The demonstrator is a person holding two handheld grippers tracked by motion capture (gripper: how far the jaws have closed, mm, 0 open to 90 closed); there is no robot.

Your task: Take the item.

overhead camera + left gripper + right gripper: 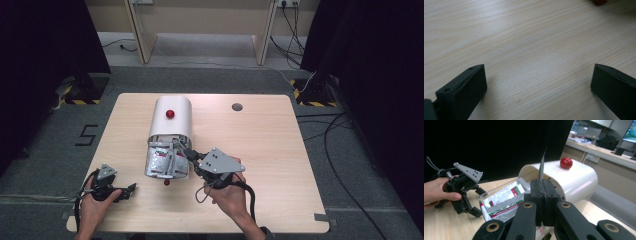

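A white round-topped box (171, 125) with a red knob (170, 113) lies mid-table. A clear drawer (150, 167) stands pulled out of its near end, and several foil sachets (161, 161) lie in it. My right gripper (182, 150) hovers over the drawer's right side. In the right gripper view it (543, 187) is shut on a thin sachet (542, 166) that stands up edge-on above the jaws. My left gripper (131, 189) rests on the table at the front left. Its jaws (536, 82) stand wide open over bare wood with nothing between them.
The wooden table (265, 165) has a round cable hole (237, 106) at the back right. A small red knob (166, 182) sits at the drawer's near end. Cables run over the floor to the right, and dark curtains hang on both sides.
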